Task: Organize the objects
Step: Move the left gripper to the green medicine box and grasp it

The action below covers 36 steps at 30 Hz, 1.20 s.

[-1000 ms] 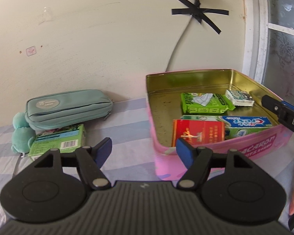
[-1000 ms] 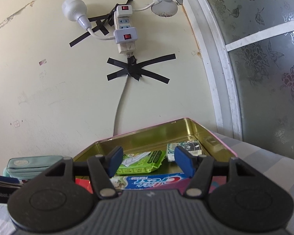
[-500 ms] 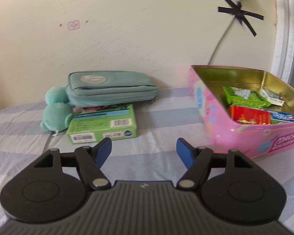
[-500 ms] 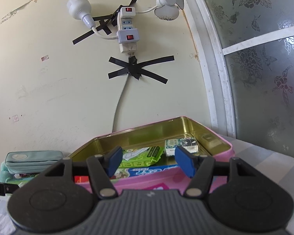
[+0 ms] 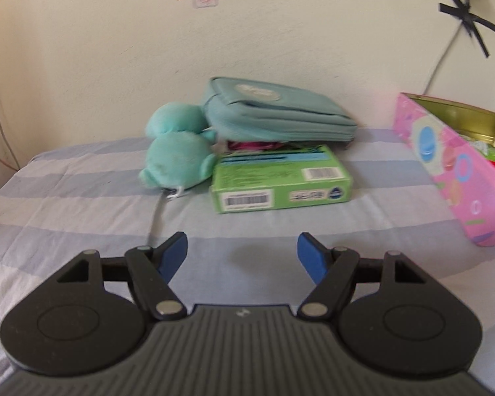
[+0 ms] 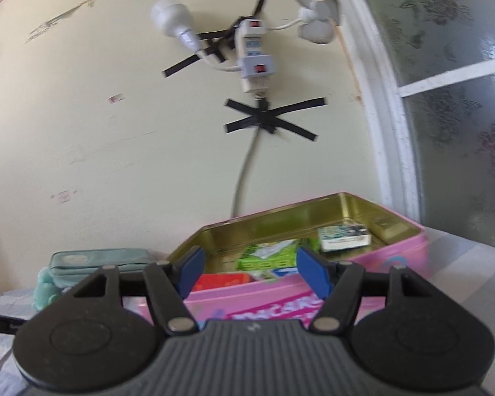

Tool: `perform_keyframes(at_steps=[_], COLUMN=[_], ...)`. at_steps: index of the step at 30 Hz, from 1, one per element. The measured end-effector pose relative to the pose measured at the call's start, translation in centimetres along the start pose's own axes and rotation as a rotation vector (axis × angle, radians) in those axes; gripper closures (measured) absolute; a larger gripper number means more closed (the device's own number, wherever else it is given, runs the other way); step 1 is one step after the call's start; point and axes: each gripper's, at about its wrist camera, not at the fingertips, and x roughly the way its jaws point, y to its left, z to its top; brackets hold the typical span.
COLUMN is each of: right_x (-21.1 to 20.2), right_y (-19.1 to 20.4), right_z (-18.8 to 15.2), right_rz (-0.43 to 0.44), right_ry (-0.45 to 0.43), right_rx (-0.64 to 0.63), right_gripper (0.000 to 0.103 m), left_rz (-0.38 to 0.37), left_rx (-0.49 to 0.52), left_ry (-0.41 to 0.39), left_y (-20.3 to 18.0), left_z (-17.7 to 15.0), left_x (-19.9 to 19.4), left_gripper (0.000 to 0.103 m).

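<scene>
We see the pink tin on the striped bed, holding a green packet, red box and small patterned box. Our left tool hangs empty, jaws apart, short of the green box. Our right tool, jaws just widening, grips nothing.

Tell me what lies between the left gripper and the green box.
Nothing: in the left wrist view only bare striped sheet separates the open left gripper from the green box.

Soft daylight, slight motion blur, fisheye bending at edges, faint shadows
</scene>
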Motion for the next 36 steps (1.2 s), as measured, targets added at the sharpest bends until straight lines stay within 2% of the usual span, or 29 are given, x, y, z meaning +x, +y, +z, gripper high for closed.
perform_keyframes(at_steps=[7,11,14,19,22,26,27,28,32,36], right_x=[2.0,4.5,7.5,14.9,18.8,22.6,23.2,23.8,23.7,23.3], right_y=[7.5,12.2,15.1,17.7,18.2,18.0,17.9,17.9,17.4,16.7], right_z=[0.3,-0.2,-0.8,-2.0,-2.8,-3.9,-4.2,-4.6,-5.0,-5.0], right_rz=[0.194,0.319,0.375,0.368,0.327,0.322,0.321,0.32,0.345,0.388], right_ry=[0.079,0.177,0.252,0.417,0.475,0.559,0.572,0.584,0.57,0.564], right_rx=[-0.106,-0.151,-0.164,-0.088,-0.044,0.044,0.06,0.072,0.083,0.117], right_gripper=[0.035,0.035,0.035,0.034,0.034,0.033,0.033,0.033,0.031,0.031], left_rz=[0.014,-0.014,0.0,-0.006,-0.017,-0.037,-0.046,-0.049,-0.098,-0.139], left_rx=[-0.094,-0.181,-0.22,-0.305,-0.334,-0.378,-0.396,-0.411,-0.474,-0.457], left_ry=[0.02,0.03,0.022,0.026,0.027,0.021,0.013,0.007,0.028,0.048], left_y=[3.4,5.1,6.2,7.7,8.2,8.9,9.1,9.3,9.6,8.3], left_z=[-0.5,-0.6,-0.5,-0.3,-0.2,0.1,0.2,0.3,1.3,2.7], left_x=[1.4,1.7,1.6,1.9,2.0,2.3,2.6,2.8,4.2,6.0], left_gripper=[0.028,0.028,0.028,0.028,0.028,0.023,0.018,0.017,0.016,0.019])
